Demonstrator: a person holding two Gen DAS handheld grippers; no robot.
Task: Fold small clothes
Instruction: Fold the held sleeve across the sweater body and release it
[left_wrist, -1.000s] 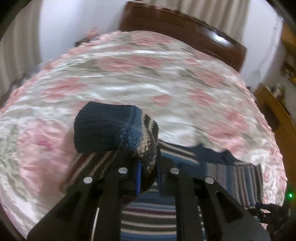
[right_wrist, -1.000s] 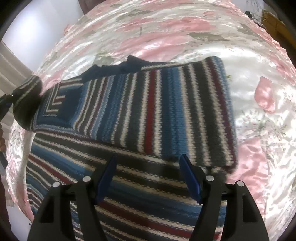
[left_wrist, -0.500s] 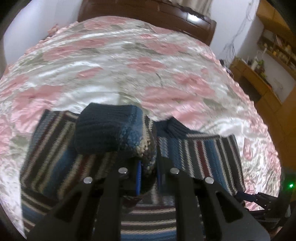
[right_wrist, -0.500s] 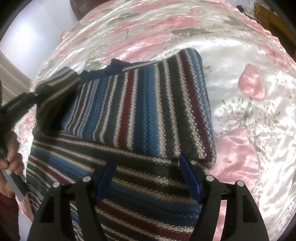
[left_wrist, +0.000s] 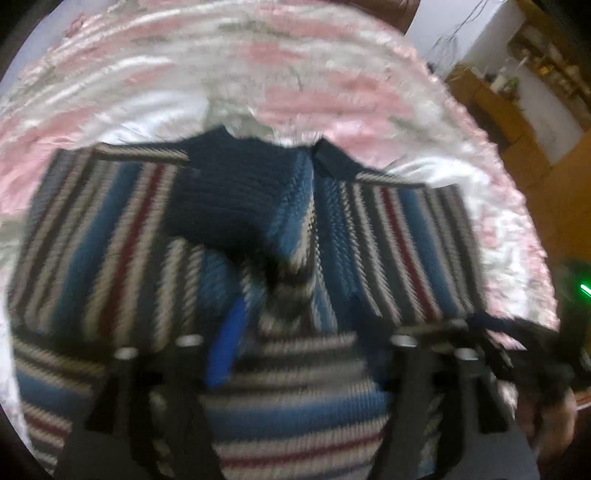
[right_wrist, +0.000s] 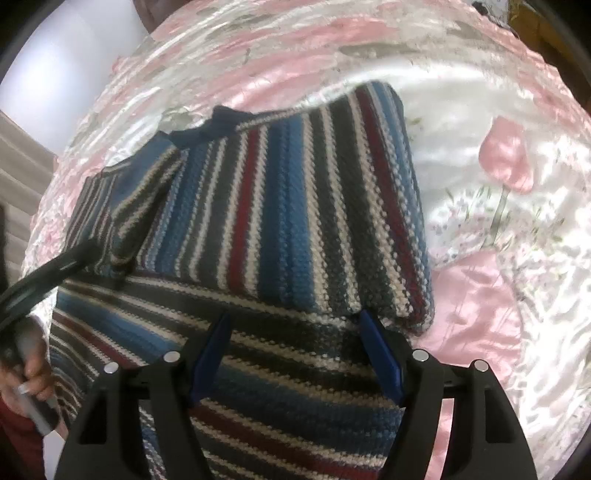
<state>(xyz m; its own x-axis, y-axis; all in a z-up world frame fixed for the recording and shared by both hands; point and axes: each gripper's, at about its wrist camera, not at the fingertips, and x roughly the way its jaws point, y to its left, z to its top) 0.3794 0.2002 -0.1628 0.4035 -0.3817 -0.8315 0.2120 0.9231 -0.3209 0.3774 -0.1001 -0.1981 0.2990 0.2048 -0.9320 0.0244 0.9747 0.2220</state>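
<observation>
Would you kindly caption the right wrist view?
Open right tongs hover over a striped knit sweater on a floral bedspread.

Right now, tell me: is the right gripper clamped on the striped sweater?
No. The right gripper is open, its blue fingers spread above the striped sweater.

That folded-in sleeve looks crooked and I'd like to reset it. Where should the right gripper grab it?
Probably the folded sleeve's near corner, coming in low from the bedspread side. There its doubled edge forms a thick lip overhanging the sweater body, and the right gripper hovers just short of it with jaws open.
</observation>
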